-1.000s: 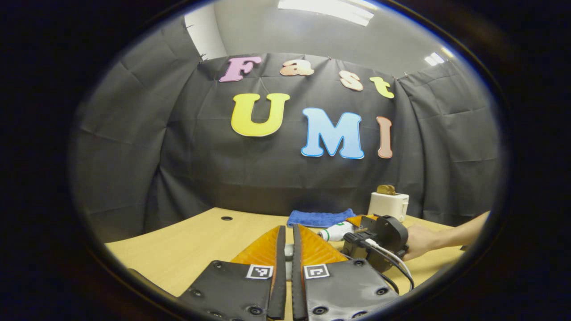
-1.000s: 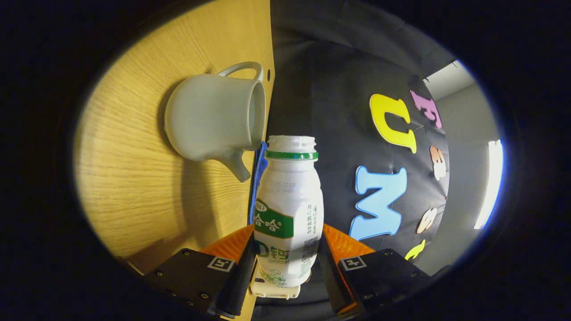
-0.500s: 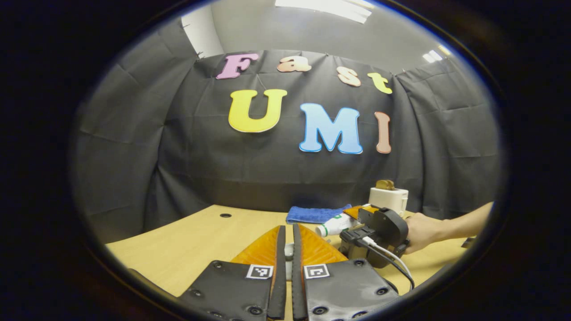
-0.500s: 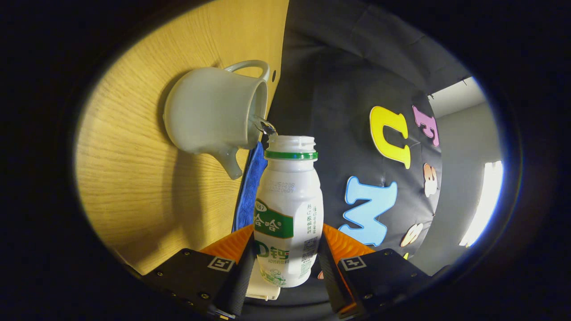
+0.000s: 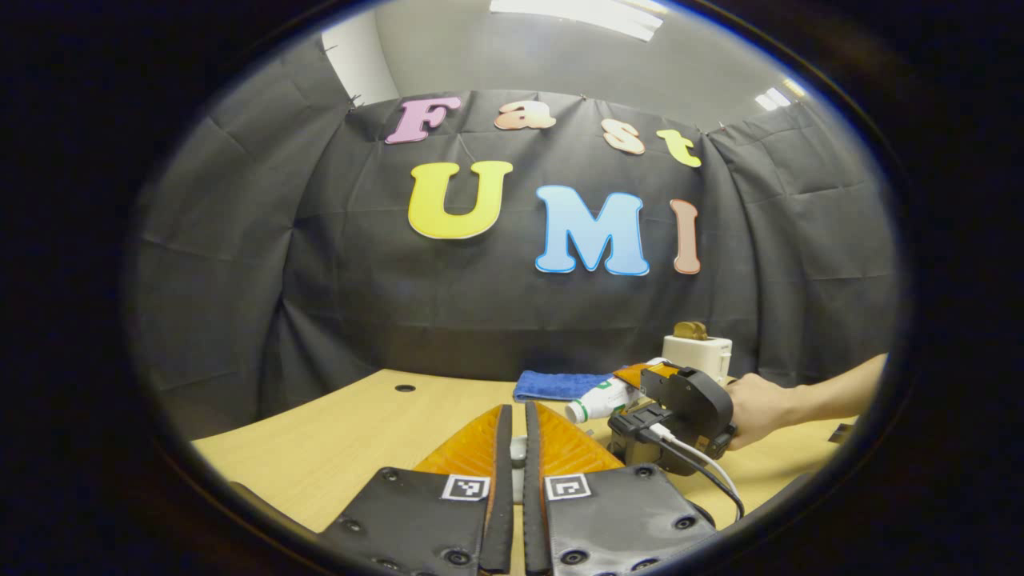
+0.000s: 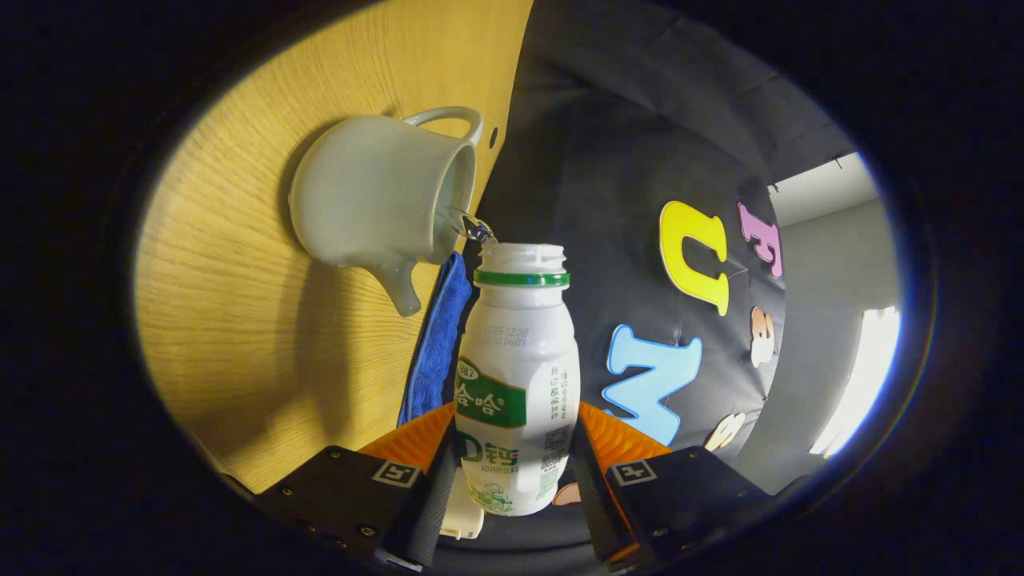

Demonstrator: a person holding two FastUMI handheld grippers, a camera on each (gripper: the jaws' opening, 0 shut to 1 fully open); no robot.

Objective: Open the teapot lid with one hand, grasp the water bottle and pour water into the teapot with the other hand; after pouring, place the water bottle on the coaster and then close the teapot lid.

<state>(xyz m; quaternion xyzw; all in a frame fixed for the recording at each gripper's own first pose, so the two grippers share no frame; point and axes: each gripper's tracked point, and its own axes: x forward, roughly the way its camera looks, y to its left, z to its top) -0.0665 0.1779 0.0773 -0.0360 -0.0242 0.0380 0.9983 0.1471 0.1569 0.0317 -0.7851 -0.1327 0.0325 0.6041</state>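
Both claws grip: right claw [image 6: 512, 460] clamps the tipped bottle [image 6: 516, 376] at the teapot [image 6: 376, 196] rim, left claw [image 5: 512, 436] pinches something small.

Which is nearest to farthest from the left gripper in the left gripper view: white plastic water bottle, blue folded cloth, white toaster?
From the left gripper, shut on a small pale piece:
1. White plastic water bottle, tipped, just ahead to the right, held by the right gripper.
2. Blue folded cloth, flat on the table behind the bottle.
3. White toaster, far right, by the booth wall.
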